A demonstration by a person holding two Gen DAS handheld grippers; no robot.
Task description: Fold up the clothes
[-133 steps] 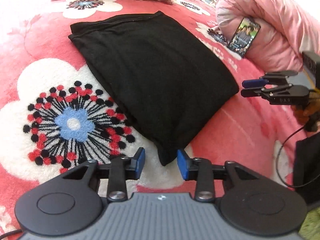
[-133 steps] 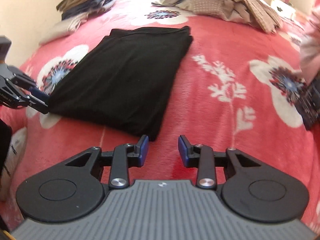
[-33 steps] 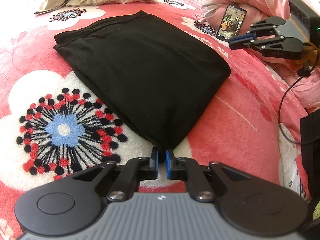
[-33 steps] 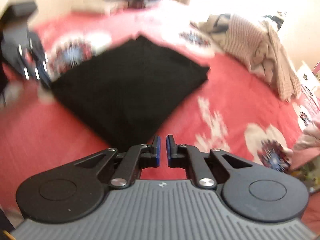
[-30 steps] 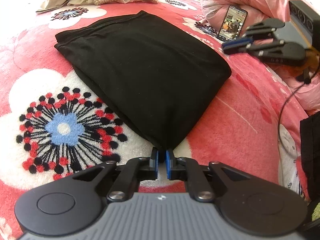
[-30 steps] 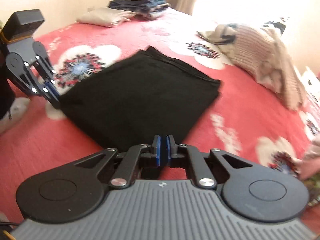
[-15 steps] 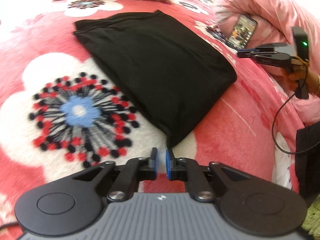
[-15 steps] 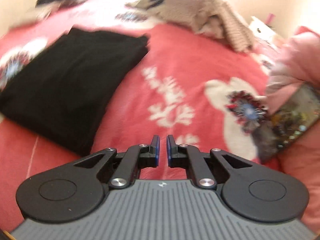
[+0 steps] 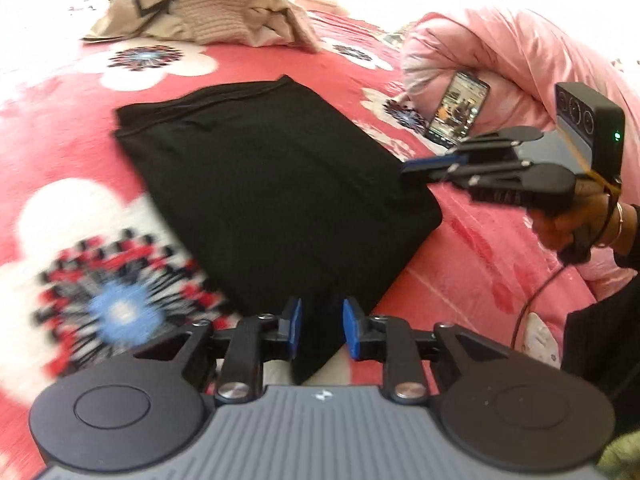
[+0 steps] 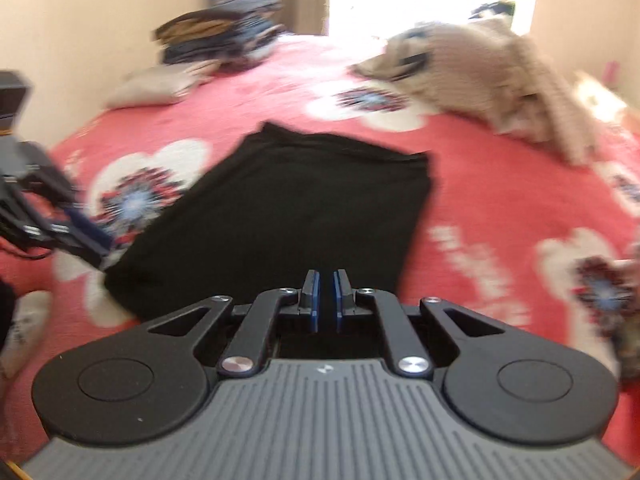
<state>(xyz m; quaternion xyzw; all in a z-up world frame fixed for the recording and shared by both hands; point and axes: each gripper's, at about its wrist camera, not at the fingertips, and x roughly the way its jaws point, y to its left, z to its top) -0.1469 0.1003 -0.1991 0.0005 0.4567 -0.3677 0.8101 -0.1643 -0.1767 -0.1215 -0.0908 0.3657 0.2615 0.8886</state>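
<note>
left gripper (image 9: pixel 322 328) fingers opening astride black garment (image 9: pixel 272 200) corner; right gripper (image 10: pixel 325 298) clenched empty.

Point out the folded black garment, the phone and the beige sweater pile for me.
folded black garment (image 9: pixel 272 192), left wrist view, middle of its top.
phone (image 9: pixel 458 114), left wrist view, its lit screen.
beige sweater pile (image 9: pixel 216 8), left wrist view, ribbed knit.

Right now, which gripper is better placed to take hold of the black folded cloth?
Probably the left gripper: its jaws are opening around the near corner of the black folded cloth. The right gripper is shut beside the cloth's far edge.
</note>
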